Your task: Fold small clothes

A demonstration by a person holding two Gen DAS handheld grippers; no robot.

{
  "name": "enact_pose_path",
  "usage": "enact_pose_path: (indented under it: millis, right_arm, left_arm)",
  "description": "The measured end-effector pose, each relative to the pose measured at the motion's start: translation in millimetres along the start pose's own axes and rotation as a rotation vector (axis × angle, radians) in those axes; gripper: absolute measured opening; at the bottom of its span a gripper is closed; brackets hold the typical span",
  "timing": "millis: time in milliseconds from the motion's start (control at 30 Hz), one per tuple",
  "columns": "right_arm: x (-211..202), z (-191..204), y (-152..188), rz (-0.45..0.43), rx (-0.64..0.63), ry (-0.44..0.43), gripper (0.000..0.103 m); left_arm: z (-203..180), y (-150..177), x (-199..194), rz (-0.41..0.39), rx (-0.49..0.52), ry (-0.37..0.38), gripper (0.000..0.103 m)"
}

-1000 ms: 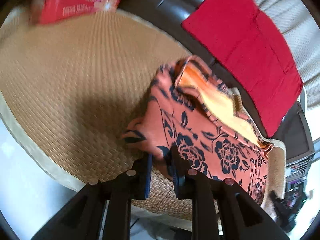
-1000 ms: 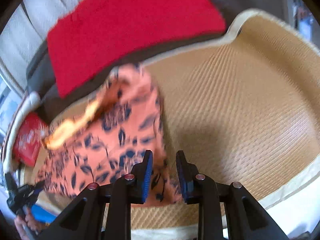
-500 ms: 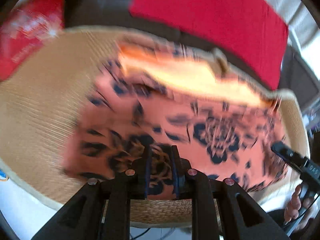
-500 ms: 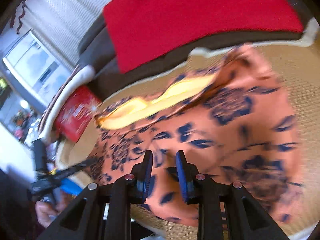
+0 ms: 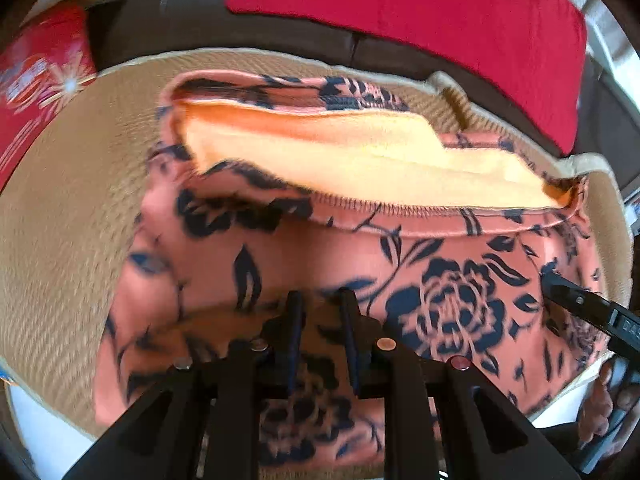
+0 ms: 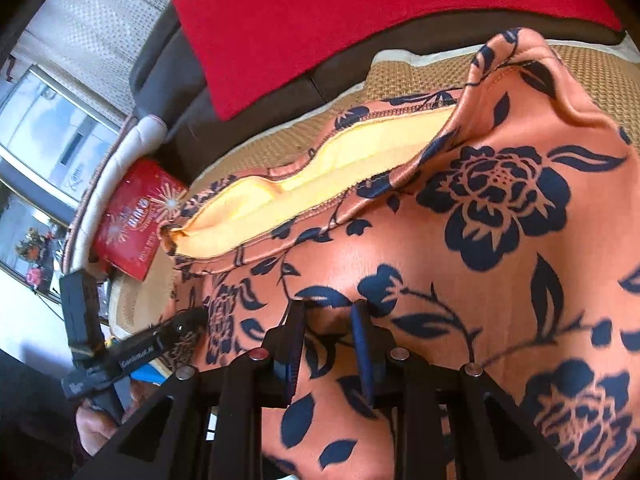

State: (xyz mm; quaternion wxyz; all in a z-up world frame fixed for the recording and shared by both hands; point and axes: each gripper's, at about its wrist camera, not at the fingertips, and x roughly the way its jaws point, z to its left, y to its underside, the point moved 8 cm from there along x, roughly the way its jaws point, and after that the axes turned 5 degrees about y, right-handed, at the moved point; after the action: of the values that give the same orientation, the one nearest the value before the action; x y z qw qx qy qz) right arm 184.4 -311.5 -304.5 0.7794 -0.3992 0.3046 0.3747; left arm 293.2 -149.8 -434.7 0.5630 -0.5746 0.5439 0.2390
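An orange garment [image 5: 400, 252] with a navy flower print lies spread on the woven mat [image 5: 60, 216]. Its far hem gapes and shows the yellow lining [image 5: 360, 152]. My left gripper [image 5: 320, 300] is shut on the garment's near edge, towards its left side. In the right wrist view the garment [image 6: 460, 248] fills most of the frame, and my right gripper [image 6: 328, 312] is shut on a fold of its near edge. Each gripper shows in the other's view: the right gripper [image 5: 560, 288] at the cloth's right end, the left gripper [image 6: 192, 316] at its left end.
The mat covers a dark brown sofa seat [image 5: 192, 20]. A red cushion [image 5: 420, 8] lies behind the garment. A red printed packet [image 5: 36, 80] sits at the mat's far left. A hand [image 5: 604, 404] shows at the lower right. A window [image 6: 52, 140] is at the left.
The garment hung bunched from the grippers a second ago. Both grippers have moved apart and come down, and the garment is now spread wide over the mat.
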Motion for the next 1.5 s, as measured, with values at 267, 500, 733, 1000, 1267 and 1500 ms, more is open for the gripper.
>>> enact_pose_path:
  millis: [267, 500, 733, 1000, 1267, 1500]
  right_arm:
    - [3, -5, 0, 0.019, 0.077, -0.079, 0.027]
    - [-8, 4, -7, -0.037, 0.010, -0.059, 0.028]
    - [-4, 2, -58, -0.147, 0.027, -0.014, 0.028]
    - [24, -68, -111, -0.191, 0.186, 0.092, 0.026]
    - [-33, -32, -70, -0.218, 0.148, -0.030, 0.028]
    - [-35, -42, -9, -0.096, 0.154, 0.033, 0.028]
  left_arm:
    - [14, -83, -17, -0.179, -0.191, 0.206, 0.024]
    - [52, -96, -1, -0.210, -0.371, 0.276, 0.036]
    - [20, -63, -17, -0.168, -0.214, 0.216, 0.037]
    - [16, -38, 3, -0.093, -0.119, 0.096, 0.039]
    - [4, -19, -40, -0.159, -0.080, 0.014, 0.041]
    - [14, 39, -39, -0.104, -0.027, -0.059, 0.058]
